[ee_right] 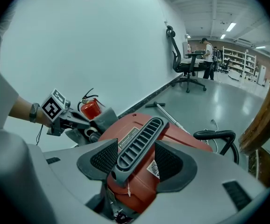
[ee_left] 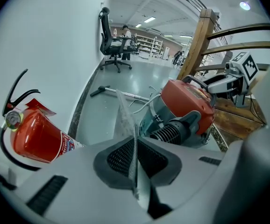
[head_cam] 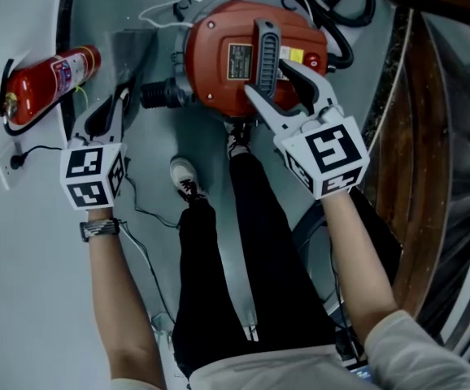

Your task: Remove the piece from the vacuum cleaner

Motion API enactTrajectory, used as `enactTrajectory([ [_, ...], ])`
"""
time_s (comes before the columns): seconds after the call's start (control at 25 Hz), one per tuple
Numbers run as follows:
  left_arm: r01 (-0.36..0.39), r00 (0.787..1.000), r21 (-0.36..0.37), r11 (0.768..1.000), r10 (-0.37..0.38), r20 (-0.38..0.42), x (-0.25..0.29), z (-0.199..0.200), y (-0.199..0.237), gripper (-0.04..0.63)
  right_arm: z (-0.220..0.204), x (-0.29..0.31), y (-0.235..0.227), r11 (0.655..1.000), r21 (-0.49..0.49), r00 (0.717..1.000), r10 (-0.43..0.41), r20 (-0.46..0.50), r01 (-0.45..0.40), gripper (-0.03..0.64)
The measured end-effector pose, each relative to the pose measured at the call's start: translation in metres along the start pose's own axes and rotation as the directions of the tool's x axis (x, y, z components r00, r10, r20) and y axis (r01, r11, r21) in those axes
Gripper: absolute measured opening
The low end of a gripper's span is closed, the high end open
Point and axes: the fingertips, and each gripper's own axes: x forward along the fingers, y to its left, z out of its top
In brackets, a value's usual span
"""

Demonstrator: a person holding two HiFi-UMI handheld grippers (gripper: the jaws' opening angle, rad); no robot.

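Legs (head_cam: 219, 275) stand on the floor (head_cam: 150, 189) just short of the red vacuum (head_cam: 219, 63). Right tongs (head_cam: 269, 78) are clamped on its grey handle (head_cam: 266, 39), likely to steady the body. Left tongs (head_cam: 121, 96) are pinched on the thin grey piece (head_cam: 133, 51), which seems just clear of the black port (head_cam: 160, 94). Farther left, an extinguisher (head_cam: 52, 80) sits against the wall (head_cam: 7, 242).

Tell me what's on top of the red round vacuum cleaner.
A grey ribbed plastic handle, clamped by the right gripper, plus printed labels. Whatever lies beneath them is hidden.
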Motion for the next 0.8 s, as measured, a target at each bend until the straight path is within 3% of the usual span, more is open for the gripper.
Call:
enactTrajectory([
  [0.16, 0.004, 1.0, 0.012, 1.0, -0.004, -0.013, -0.013, 0.002, -0.002, 0.023, -0.004, -0.001, -0.001, 0.998, 0.053, 0.999, 0.037, 0.017, -0.038, 0.249],
  [0.32, -0.008, 1.0, 0.048, 0.999, 0.009, -0.021, -0.032, 0.01, 0.004, 0.022, -0.006, -0.005, 0.001, 0.997, 0.041, 0.998, 0.069, -0.006, -0.069, 0.25],
  [0.6, -0.012, 1.0, 0.045, 0.999, 0.011, 0.019, -0.067, 0.029, -0.001, 0.023, -0.013, -0.03, 0.0, 0.999, 0.027, 0.999, 0.047, -0.024, -0.046, 0.249],
  [0.8, -0.029, 0.999, 0.068, 0.997, 0.027, 0.033, -0.099, 0.038, -0.008, 0.023, 0.007, -0.062, -0.006, 1.0, -0.019, 1.0, 0.011, -0.019, -0.011, 0.216],
])
